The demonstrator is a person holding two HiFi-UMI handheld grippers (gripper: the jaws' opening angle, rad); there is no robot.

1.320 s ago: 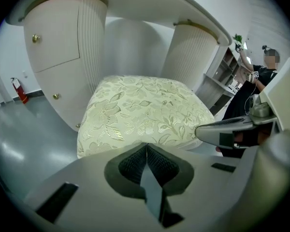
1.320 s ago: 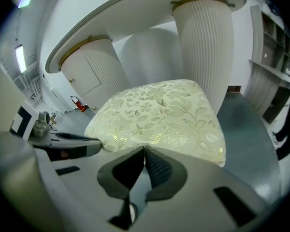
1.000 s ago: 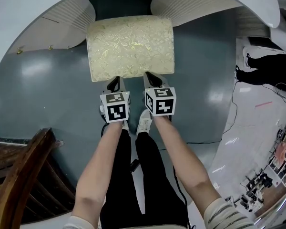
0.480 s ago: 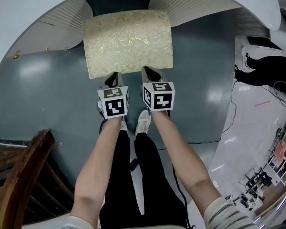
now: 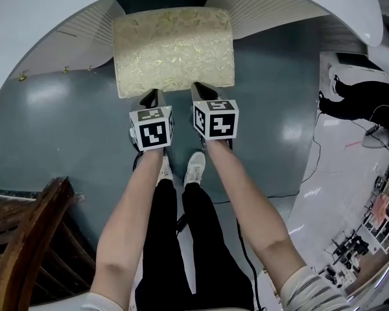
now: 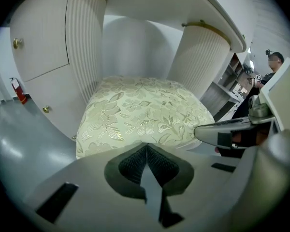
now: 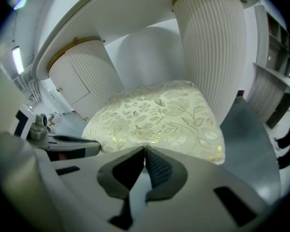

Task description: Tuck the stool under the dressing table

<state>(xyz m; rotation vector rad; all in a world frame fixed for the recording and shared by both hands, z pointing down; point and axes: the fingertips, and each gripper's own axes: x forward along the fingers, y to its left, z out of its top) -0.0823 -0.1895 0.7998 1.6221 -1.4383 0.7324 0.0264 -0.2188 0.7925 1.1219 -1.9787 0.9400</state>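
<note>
Stool (image 5: 174,50): straight ahead of both grippers, broad side facing them; far end just entering the gap between the pedestals of the table (image 5: 32,24).
Left gripper (image 5: 150,98): jaws closed, holding nothing, tips at the stool's near edge.
Right gripper (image 5: 203,93): same; equally near.
Next (judgement): even forward push.

Stool (image 5: 174,50), 12 o'clock: pale cream cushion with a gold leaf-and-flower pattern.
Table (image 5: 26,18): plain white top. Pedestals (image 5: 94,18): white, vertically ribbed, gold trim at the top. Knobs (image 5: 21,76): gold.
Floor (image 5: 52,128): glossy blue-grey.
Left gripper (image 5: 150,98) and right gripper (image 5: 203,92): grey bodies, black cross-hatched pads (image 6: 130,164), cubes (image 5: 151,128) with black-and-white square markers.
Trousers (image 5: 162,251), 6 o'clock: black. Shoes (image 5: 195,167): white.
Chair (image 5: 26,238), 8 o'clock: dark brown wood.
Sleeve (image 5: 308,290), 5 o'clock: beige with dark stripes.
</note>
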